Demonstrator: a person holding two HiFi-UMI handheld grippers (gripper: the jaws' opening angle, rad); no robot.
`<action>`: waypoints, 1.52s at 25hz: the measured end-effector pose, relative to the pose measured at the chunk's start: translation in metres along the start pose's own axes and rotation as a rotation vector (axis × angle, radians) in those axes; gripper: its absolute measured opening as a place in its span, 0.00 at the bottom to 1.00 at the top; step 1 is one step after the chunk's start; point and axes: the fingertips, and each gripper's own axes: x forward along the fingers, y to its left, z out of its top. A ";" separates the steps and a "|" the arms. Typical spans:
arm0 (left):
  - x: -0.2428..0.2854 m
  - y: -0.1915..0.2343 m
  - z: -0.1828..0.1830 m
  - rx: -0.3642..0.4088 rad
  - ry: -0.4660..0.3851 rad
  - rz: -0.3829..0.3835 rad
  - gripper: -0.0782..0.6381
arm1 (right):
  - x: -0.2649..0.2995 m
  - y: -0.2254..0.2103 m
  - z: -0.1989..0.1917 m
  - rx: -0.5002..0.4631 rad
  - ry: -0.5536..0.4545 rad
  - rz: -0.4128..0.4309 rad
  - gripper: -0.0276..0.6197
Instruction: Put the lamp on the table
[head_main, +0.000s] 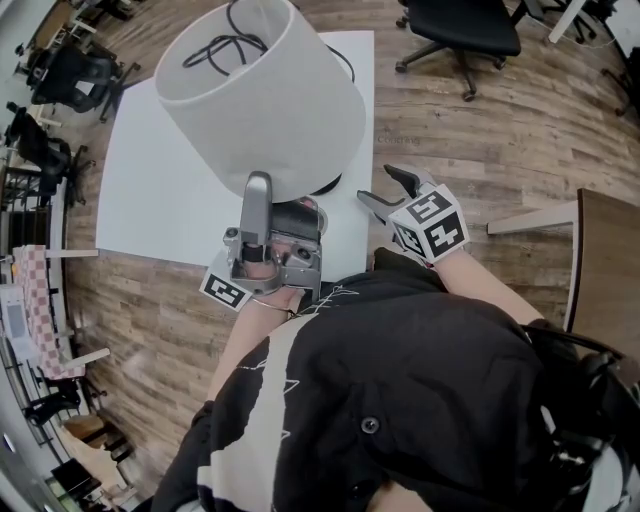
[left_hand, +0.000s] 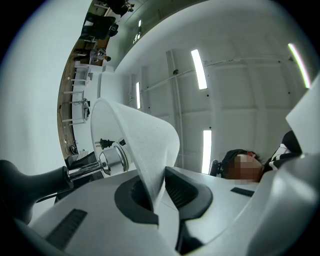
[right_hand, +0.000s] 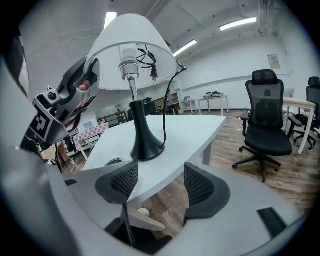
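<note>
1. The left gripper (head_main: 262, 195) is pinching the lower rim of the lampshade (left_hand: 145, 145), its jaws clamped on the thin white fabric.
2. The lamp (right_hand: 135, 75) is standing upright, its black base (right_hand: 146, 146) resting on the white table (head_main: 150, 200), close to the edge nearest the person.
3. The right gripper (right_hand: 160, 182) is hovering just off that edge, its jaws standing apart with nothing between them.
4. The cord (head_main: 225, 45) is sitting looped inside the shade.
</note>
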 end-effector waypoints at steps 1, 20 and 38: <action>-0.001 0.000 -0.002 0.002 0.001 -0.001 0.17 | 0.000 -0.001 -0.001 0.000 0.000 0.001 0.50; -0.007 -0.003 -0.011 0.001 0.033 -0.014 0.18 | -0.004 0.000 -0.006 0.008 0.001 -0.009 0.50; -0.009 0.004 -0.007 -0.021 0.027 0.021 0.27 | -0.001 -0.004 -0.005 0.018 0.009 -0.016 0.50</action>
